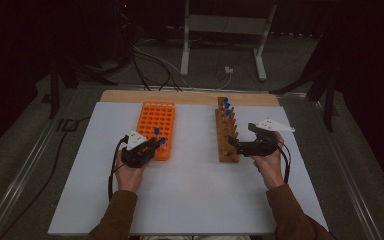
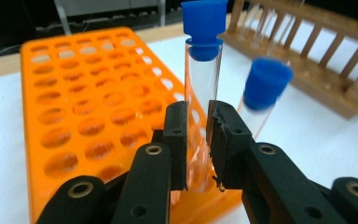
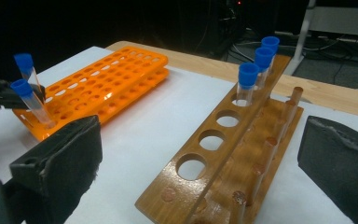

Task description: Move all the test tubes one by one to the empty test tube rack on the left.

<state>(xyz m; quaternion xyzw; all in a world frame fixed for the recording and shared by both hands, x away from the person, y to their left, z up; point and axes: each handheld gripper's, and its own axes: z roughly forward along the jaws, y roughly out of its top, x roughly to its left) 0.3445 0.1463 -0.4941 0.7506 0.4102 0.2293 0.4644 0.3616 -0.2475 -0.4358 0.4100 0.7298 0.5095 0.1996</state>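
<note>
- Looking down from the high view, we've got our left gripper at the near right corner of the orange plastic tube rack, and our right gripper up against the near end of the long wooden tube rack, both on the white table mat.
- Left gripper view: our jaws are pinched tight on a clear glass test tube with a blue cap, upright over the orange rack's edge. A second blue-capped tube leans just beside it.
- Right gripper view: our jaws stand wide with nothing clamped, the wooden rack's empty holes between them. Three blue-capped tubes sit at its far end.
</note>
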